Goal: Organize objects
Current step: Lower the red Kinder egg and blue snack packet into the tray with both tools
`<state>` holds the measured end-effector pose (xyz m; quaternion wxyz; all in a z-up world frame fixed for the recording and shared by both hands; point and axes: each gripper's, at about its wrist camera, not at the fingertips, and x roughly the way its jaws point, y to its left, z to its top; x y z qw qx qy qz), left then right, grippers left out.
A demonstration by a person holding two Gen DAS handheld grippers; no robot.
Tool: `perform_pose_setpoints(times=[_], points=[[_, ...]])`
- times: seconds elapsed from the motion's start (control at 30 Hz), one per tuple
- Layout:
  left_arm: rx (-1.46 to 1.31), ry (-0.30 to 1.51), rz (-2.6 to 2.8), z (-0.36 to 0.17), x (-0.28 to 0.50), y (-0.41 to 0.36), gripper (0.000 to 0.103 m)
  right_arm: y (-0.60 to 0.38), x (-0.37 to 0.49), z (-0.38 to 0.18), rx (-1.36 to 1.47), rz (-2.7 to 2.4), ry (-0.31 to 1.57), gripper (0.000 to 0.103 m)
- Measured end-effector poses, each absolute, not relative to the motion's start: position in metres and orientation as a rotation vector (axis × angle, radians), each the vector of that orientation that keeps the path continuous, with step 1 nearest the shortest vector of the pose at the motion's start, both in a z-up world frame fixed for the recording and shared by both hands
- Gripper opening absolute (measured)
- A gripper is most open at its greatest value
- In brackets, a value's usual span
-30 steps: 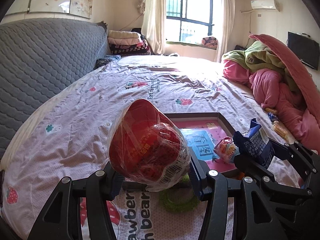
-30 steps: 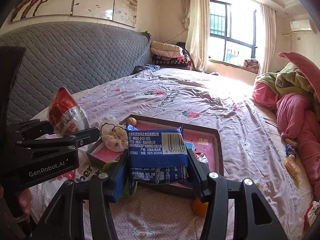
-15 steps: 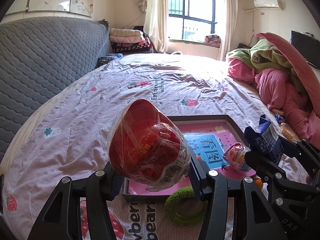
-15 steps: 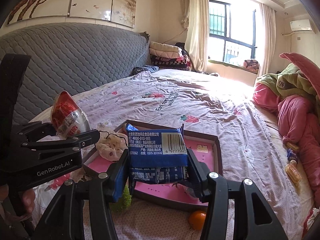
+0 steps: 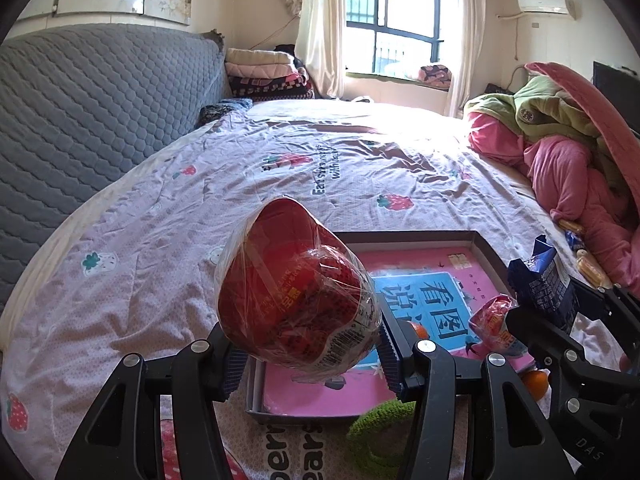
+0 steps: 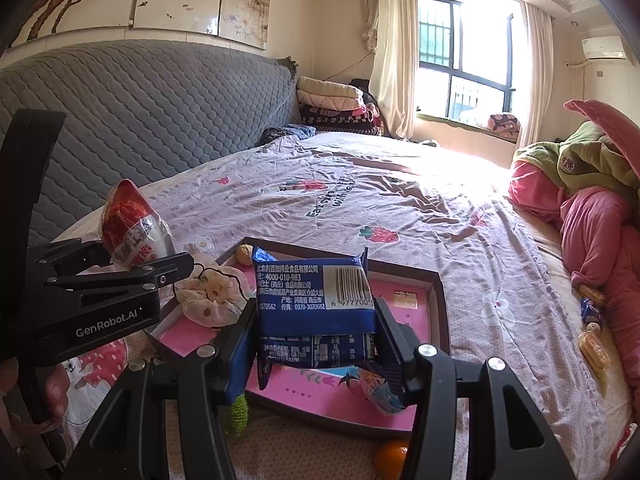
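Observation:
My left gripper (image 5: 310, 356) is shut on a red snack bag (image 5: 296, 300) in clear wrap, held above the near left corner of a dark-rimmed tray (image 5: 404, 234) with a pink floor. From the right wrist view the same red snack bag (image 6: 128, 228) sticks up out of the left gripper (image 6: 120, 276) beside the tray (image 6: 438, 304). My right gripper (image 6: 316, 340) is shut on a blue snack packet (image 6: 316, 304), over the tray's near side. That blue snack packet (image 5: 540, 280) also shows at the right edge of the left wrist view.
In the tray lie a white scrunchie (image 6: 212, 300), a small yellowish ball (image 6: 243, 254) and a small red packet (image 5: 494, 320). A green ring (image 5: 376, 424) and an orange (image 6: 390, 454) lie on the bedsheet in front. Pink quilts (image 6: 592, 216) and loose snacks (image 6: 594, 346) lie right.
Both grippers have moved forward over the bed toward the tray, each keeping its packet. The tray now shows nearer and fuller under them.

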<state>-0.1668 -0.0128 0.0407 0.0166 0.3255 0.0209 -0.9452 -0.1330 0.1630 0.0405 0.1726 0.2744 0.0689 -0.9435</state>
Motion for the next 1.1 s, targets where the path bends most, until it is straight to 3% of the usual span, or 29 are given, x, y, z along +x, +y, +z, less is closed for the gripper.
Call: perform_pose_setpoints(times=[1.1], points=[[1.232,0.07,-2.844,-0.032,-0.203,-0.018,0.057,0.16,-0.177,-0.019,0.997,-2.615,0.172,0.054]])
